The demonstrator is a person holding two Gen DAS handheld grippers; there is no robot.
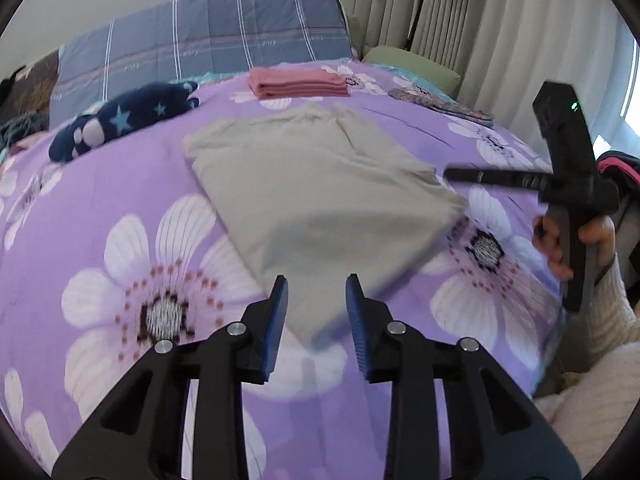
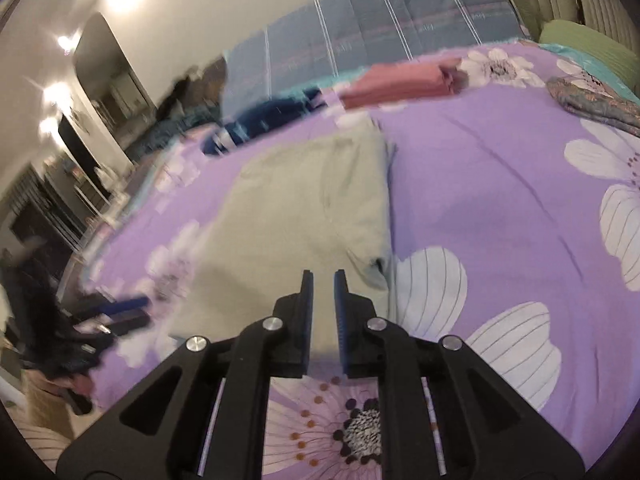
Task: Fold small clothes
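Observation:
A beige garment point(image 1: 316, 196) lies folded flat on the purple flowered bedspread point(image 1: 120, 200); it also shows in the right wrist view point(image 2: 304, 216). My left gripper point(image 1: 317, 284) is open and empty, hovering over the garment's near corner. My right gripper point(image 2: 323, 276) has its jaws a narrow gap apart with nothing between them, above the garment's near edge. The right gripper also shows in the left wrist view point(image 1: 452, 174), held by a hand at the garment's right side.
A folded pink cloth point(image 1: 298, 82) lies at the far side by the blue striped pillow point(image 1: 208, 36). A navy star-patterned plush point(image 1: 120, 122) lies at the left. A patterned garment point(image 1: 444, 104) and a green pillow point(image 1: 412, 64) are at the far right.

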